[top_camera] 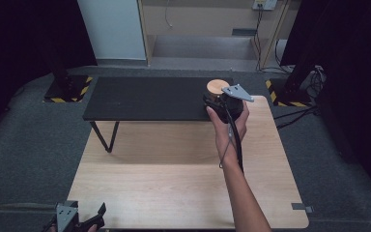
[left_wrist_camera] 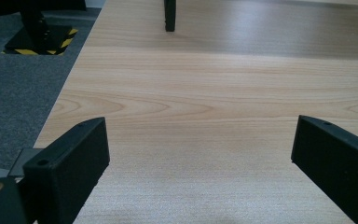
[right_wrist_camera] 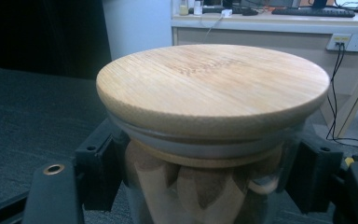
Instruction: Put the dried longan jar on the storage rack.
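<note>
From above, the right gripper [top_camera: 221, 100] had its jaws clamped on a jar [top_camera: 217, 89], upright, its round wooden lid [top_camera: 217, 86] facing up, over the black bench's [top_camera: 149, 99] near edge. The left gripper [left_wrist_camera: 200, 154] stood spread wide over bare wooden table [left_wrist_camera: 214, 93]. Close in, the right gripper's fingers [right_wrist_camera: 98, 168] squeezed the glass jar [right_wrist_camera: 200, 186] just under its unmarked lid [right_wrist_camera: 212, 84], brown wooden pieces [right_wrist_camera: 196, 184] packed inside.

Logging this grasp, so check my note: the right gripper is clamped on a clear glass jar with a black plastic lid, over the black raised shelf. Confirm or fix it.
One thing is off: the lid. The right gripper is clamped on the clear glass jar, but its lid is a round, light wooden lid, not black plastic; the right gripper view shows the grain. The high view puts it over the black raised shelf.
</note>
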Tool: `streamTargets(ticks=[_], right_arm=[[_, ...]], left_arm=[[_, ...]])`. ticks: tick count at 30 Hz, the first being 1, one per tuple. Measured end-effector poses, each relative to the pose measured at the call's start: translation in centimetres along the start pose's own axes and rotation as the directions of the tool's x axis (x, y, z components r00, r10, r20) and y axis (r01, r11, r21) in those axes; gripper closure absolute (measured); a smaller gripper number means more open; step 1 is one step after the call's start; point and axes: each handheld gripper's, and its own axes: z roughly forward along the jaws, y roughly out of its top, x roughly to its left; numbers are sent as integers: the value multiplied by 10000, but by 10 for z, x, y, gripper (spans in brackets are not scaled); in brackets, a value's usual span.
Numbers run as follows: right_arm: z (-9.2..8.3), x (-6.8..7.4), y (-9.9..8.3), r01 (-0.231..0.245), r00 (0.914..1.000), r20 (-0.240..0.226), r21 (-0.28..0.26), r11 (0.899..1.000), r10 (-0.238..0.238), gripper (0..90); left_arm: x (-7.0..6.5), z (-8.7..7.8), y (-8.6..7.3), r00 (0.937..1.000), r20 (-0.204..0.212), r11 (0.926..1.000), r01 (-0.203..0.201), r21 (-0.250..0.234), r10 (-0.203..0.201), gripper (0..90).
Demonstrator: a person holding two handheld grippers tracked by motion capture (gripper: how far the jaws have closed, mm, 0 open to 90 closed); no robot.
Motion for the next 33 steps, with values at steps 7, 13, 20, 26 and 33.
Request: streamTargets(ticks=[7,13,20,26,33], right_arm=[[4,1,-4,-36,10000,25,-123,9999,36,259],[4,1,-8,76,10000,-24,-311,9995,-77,149],[2,5,-10,271,9996,-33,-384,9989,-273,22],[-11,8,-17,331,9994,-41,-755,9966,-335,20],[-27,5,-33,200,9997,-108,-994,9948,-211,18]], left_arm=[[2,-1,-1,10000,-61,10000,43,-28,-43,30],[2,-1,-1,10000,-39,10000,49,-29,-49,30],[2,-2,-2,10000,-18,10000,56,-46,-56,29],[2,-3,-2,10000,-19,10000,54,-44,-54,29],[1,-3,-2,10000,29,10000,55,-49,-55,29]])
